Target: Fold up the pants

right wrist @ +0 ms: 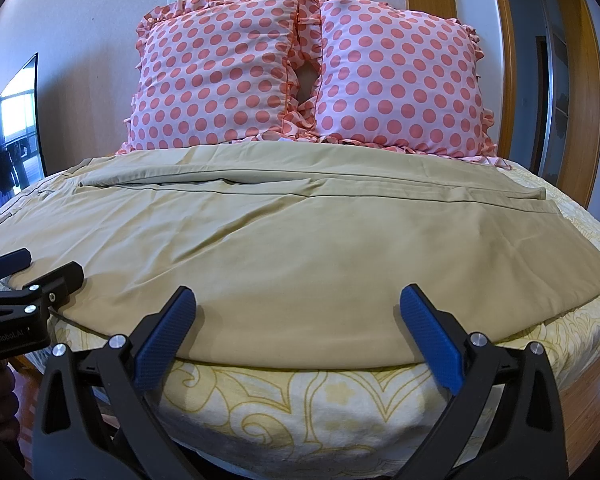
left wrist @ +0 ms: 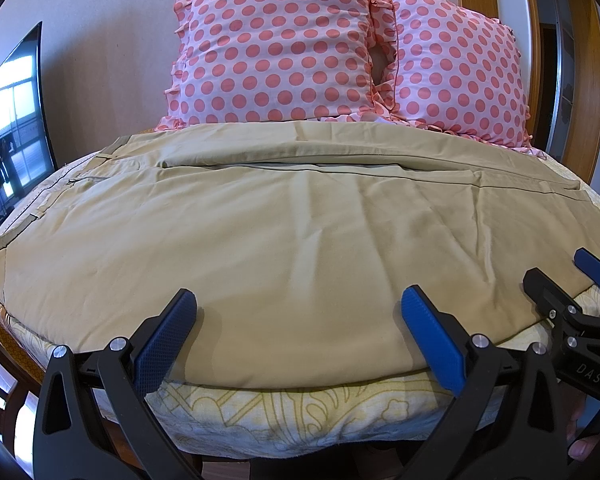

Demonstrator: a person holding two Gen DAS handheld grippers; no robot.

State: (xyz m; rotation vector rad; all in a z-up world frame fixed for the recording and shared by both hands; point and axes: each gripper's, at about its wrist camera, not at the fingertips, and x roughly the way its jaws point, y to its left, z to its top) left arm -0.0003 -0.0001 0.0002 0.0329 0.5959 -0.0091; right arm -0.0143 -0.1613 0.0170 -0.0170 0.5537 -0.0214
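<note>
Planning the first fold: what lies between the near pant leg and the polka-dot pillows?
The far pant leg, beside the near pant leg, reaching the pillows; right wrist view.

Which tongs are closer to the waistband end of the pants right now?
Left. The waistband lies at the pants' left end; the left tongs hover over the near edge toward that side, the right tongs toward the leg cuffs.
</note>
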